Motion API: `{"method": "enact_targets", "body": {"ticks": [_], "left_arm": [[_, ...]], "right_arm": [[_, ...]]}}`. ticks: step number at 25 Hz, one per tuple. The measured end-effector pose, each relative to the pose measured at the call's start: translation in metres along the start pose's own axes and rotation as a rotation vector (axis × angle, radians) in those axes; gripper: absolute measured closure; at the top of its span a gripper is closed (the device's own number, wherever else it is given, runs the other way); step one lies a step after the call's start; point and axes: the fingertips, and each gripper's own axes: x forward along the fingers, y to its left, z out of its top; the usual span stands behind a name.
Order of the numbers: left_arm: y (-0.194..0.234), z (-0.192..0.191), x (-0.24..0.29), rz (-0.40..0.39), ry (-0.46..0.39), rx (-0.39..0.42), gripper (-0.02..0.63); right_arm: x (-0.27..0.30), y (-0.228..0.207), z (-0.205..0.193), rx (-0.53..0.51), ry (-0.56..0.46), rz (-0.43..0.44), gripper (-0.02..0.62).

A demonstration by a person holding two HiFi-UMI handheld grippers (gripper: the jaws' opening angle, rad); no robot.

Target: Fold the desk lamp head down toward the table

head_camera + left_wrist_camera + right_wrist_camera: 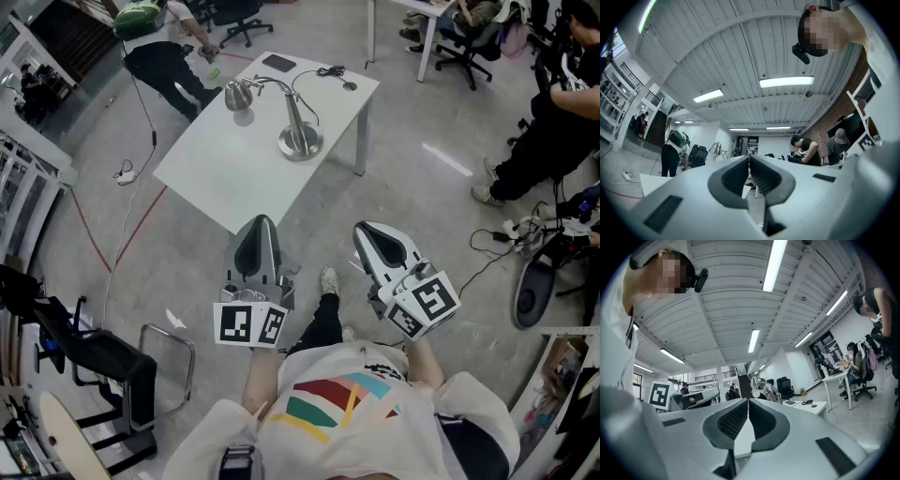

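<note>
A silver desk lamp stands on the white table (216,178), with its round base (300,142) near the middle. Its curved arm carries the lamp head (237,96) out to the left. My left gripper (260,227) and right gripper (368,234) hover side by side short of the table's near corner, both shut with nothing between the jaws. In the left gripper view the lamp head (715,149) shows just left of the shut gripper (749,161). In the right gripper view the lamp head (753,380) rises just above the shut gripper (747,406).
A dark flat device (278,63) and a coiled cable (330,71) lie at the table's far end. A person (169,56) bends over beyond the table's left side, and another (558,122) sits at the right. A black chair (103,361) stands at lower left. Cables trail over the floor.
</note>
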Motion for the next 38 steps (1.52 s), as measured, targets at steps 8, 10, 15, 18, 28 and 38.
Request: {"method": "enact_targets", "body": {"ticks": [8,10,15,18,28,38], "left_arm": [[0.085,0.003,0.12,0.0,-0.03,0.027,0.558],[0.101,0.005,0.145,-0.023,-0.016,0.069,0.525],[0.148,0.028,0.189,-0.041,-0.065,0.074,0.428],[0.155,0.032,0.211,-0.073,-0.067,0.062,0.407],[0.169,0.03,0.26,-0.017,0.064,0.239,0.314],[0.163,0.037,0.274,-0.039,0.154,0.226,0.399]], "right_arm": [[0.135,-0.065,0.018,-0.043,0.038,0.051,0.581],[0.169,-0.081,0.028,-0.058,0.044,0.059,0.581],[0.241,-0.112,0.047,-0.094,0.032,0.072,0.581],[0.264,-0.128,0.037,-0.07,0.064,0.098,0.581],[0.329,-0.151,0.046,-0.175,0.121,0.328,0.444],[0.367,-0.126,0.05,-0.122,0.16,0.616,0.426]]}}
